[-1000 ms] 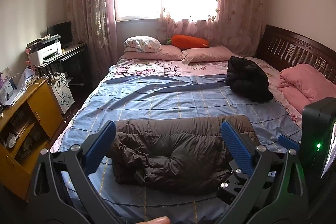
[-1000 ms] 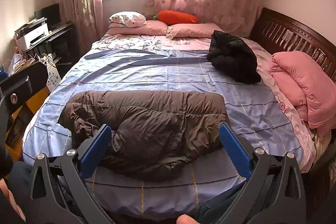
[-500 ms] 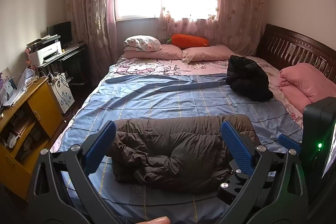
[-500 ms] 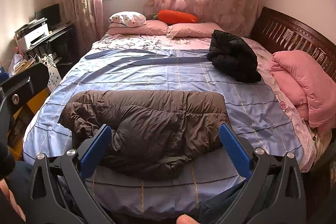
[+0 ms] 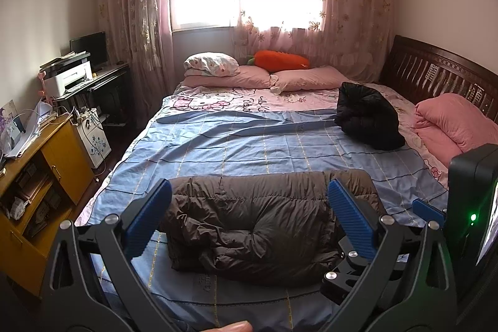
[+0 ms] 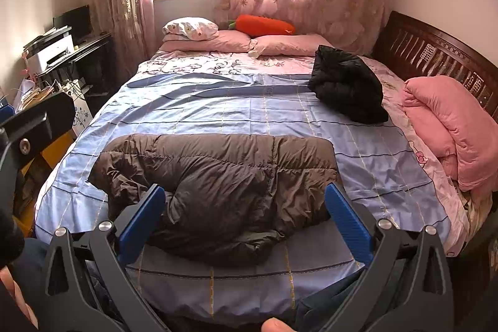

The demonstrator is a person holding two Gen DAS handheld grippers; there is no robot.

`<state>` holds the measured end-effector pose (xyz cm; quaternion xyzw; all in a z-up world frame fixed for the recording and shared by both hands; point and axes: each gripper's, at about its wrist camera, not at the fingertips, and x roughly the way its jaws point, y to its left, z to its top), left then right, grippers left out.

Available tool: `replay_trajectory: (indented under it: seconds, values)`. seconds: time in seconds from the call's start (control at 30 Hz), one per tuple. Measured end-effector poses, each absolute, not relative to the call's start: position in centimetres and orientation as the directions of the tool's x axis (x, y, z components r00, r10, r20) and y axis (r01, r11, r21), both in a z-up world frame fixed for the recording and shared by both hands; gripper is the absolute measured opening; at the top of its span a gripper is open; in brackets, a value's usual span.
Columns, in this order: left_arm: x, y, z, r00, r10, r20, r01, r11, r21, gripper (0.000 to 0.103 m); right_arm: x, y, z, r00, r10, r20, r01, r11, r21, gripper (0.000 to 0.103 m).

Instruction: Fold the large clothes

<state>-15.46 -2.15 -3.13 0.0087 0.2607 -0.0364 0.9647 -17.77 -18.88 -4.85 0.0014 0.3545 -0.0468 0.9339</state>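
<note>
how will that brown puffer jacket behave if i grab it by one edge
The brown puffer jacket looks soft and quilted, so it would likely droop and unfold. Its puffiness suggests it is light for its bulk. The smooth shell may slip between the pads.

Left gripper: two matte black plastic arms of open, triangulated frame construction, each carrying a blue ribbed pad on its inner face. Round silver screws mark the pivot joints. Right gripper: identical build, black arms, blue ribbed fingers, silver pivot screws. A black housing with a lit green indicator is mounted on the right gripper. A bare skin fingertip appears at the lower frame edge.
</note>
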Motion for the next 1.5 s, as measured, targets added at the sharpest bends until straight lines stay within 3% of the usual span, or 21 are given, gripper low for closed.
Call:
replay_trajectory:
  seconds: [1.5]
  values:
    - [-15.1, -1.2, -4.0, 0.848, -0.089, -0.522, 0.081, 0.996, -0.038, 0.101, -18.0, -18.1, -5.4, 0.735, -0.083, -0.673, 0.089, 0.996, -0.025, 0.102]
